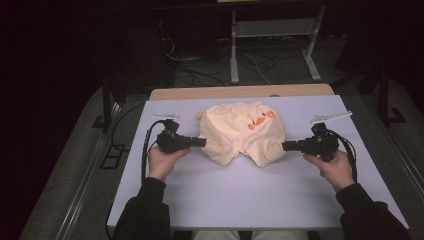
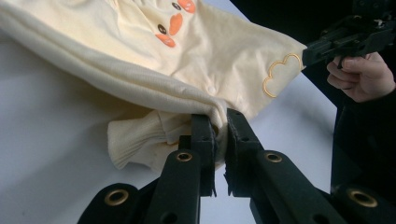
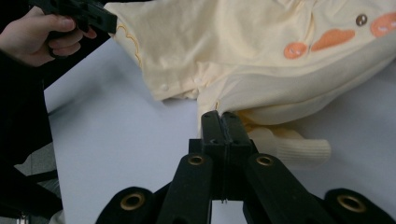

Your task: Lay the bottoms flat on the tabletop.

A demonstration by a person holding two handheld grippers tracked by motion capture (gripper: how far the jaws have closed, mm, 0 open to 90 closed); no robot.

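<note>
- Two grippers clamp one pale yellow baby garment (image 1: 242, 132) from opposite sides, at mid-table (image 1: 250, 195).
- Left gripper (image 1: 202, 142): jaws pinched together on a bunched fold of fabric near a ribbed cuff (image 2: 135, 142); the grip keeps that edge from slipping.
- Right gripper (image 1: 285, 146): jaws pressed fully together on a thin edge of cloth beside the other cuff (image 3: 299, 149).
- Cloth sags between the two grips, so it looks partly lifted, likely to spread or straighten it.
- Orange duck print (image 1: 260, 120) faces up, so the front is on top.
- Each hand holds its tool level, pointing inward at the garment.
</note>
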